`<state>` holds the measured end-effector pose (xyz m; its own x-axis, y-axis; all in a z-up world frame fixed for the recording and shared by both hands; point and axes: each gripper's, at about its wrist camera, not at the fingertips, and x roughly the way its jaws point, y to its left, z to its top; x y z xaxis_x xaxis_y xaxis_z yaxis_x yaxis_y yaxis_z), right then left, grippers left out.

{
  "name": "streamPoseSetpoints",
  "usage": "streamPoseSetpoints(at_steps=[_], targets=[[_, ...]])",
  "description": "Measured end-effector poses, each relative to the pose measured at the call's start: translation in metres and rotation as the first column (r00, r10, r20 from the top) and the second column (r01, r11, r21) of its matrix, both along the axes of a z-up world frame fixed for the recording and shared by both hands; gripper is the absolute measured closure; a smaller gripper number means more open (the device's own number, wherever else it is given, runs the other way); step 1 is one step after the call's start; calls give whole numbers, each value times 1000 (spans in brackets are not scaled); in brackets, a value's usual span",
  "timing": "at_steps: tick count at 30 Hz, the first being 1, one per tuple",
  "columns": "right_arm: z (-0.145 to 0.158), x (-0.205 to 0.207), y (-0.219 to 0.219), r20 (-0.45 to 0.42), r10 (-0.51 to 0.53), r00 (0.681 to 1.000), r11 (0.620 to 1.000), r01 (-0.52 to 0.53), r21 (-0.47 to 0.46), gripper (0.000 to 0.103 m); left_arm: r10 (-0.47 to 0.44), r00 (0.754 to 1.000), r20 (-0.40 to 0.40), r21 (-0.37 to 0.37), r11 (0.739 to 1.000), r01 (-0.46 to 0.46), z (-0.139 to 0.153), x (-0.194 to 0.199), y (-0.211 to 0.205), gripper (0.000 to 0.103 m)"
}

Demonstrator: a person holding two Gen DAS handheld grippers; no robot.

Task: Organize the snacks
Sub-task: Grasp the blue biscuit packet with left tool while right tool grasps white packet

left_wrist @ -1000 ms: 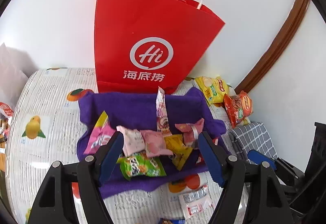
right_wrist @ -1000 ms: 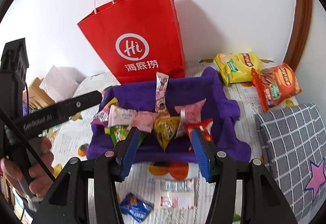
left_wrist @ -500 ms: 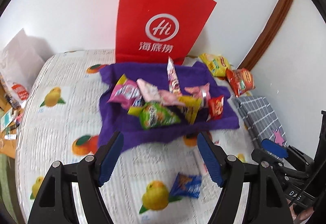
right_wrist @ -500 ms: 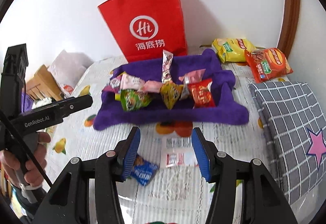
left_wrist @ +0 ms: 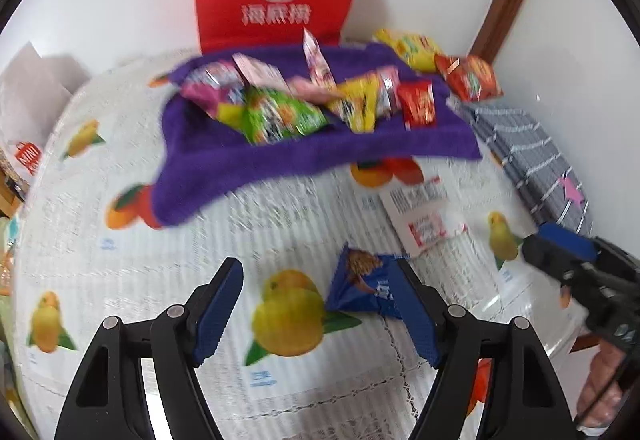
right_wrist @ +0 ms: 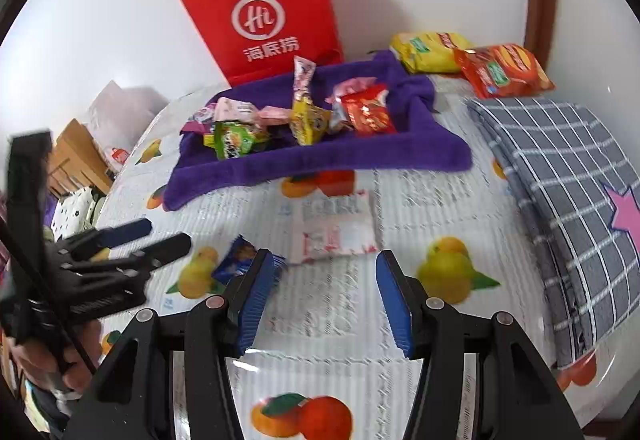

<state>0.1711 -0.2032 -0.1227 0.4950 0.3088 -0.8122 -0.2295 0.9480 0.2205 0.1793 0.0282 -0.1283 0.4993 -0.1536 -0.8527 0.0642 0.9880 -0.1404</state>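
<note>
A purple towel [left_wrist: 280, 160] [right_wrist: 320, 156] on the fruit-print tablecloth carries several small snack packets. Nearer to me lie a blue packet [left_wrist: 366, 288] [right_wrist: 240, 260] and a white packet [left_wrist: 420, 216] [right_wrist: 336, 228]. My left gripper [left_wrist: 316, 264] is open; the blue packet shows between its fingers, close to the right one, and I cannot tell if they touch. My right gripper [right_wrist: 325, 258] is open with nothing in it. The white packet lies just beyond its fingertips, and the blue one is left of its left finger. Each gripper shows at the edge of the other's view.
A red paper bag [right_wrist: 264, 8] stands against the wall behind the towel. Yellow chips [right_wrist: 432, 52] and orange-red chips [right_wrist: 504, 70] lie at the back right. A grey checked cushion [right_wrist: 560, 168] fills the right side. White paper bags [left_wrist: 36, 92] sit at the left.
Both grippers have drawn back from the towel and sunk toward the table. The blue and white packets, earlier low in the views, now lie at the fingertips. Neither gripper's opening has changed.
</note>
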Motion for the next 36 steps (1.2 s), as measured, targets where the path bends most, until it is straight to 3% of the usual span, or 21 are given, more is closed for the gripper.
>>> streamPoseSetpoints(at_steps=[10, 17, 19, 21, 23, 29, 32, 34, 36], targets=[[-31, 4, -18, -55, -10, 998, 999, 12, 36, 50, -53, 995, -83, -26, 998, 51, -41, 8, -33, 29], [-43, 19, -18, -72, -12, 997, 999, 15, 40, 50, -90, 996, -16, 156, 983, 92, -52, 6, -64, 29], [-45, 23, -17, -77, -9, 997, 999, 12, 42, 50, -112, 994, 7, 151, 982, 110, -51, 4, -66, 43], [-48, 28, -13, -81, 0, 997, 999, 4, 39, 50, -114, 993, 5, 141, 984, 113, -49, 6, -63, 45], [-50, 32, -8, -80, 10, 997, 999, -7, 34, 50, -108, 994, 9, 143, 984, 106, -47, 6, -55, 55], [-63, 55, 14, -99, 36, 994, 999, -35, 7, 50, -44, 999, 8, 124, 991, 43, -46, 9, -17, 55], [-68, 65, 25, -102, 35, 994, 999, -37, -18, 43, -10, 1000, 4, 105, 994, 10, -46, 11, 3, 55], [-72, 70, 32, -102, 36, 994, 999, -39, -28, 33, 8, 1000, 1, 94, 995, -8, -46, 12, 14, 55], [-77, 74, 40, -114, 39, 993, 998, -44, -45, 32, 9, 1000, 2, 94, 996, -9, -47, 13, 22, 55]])
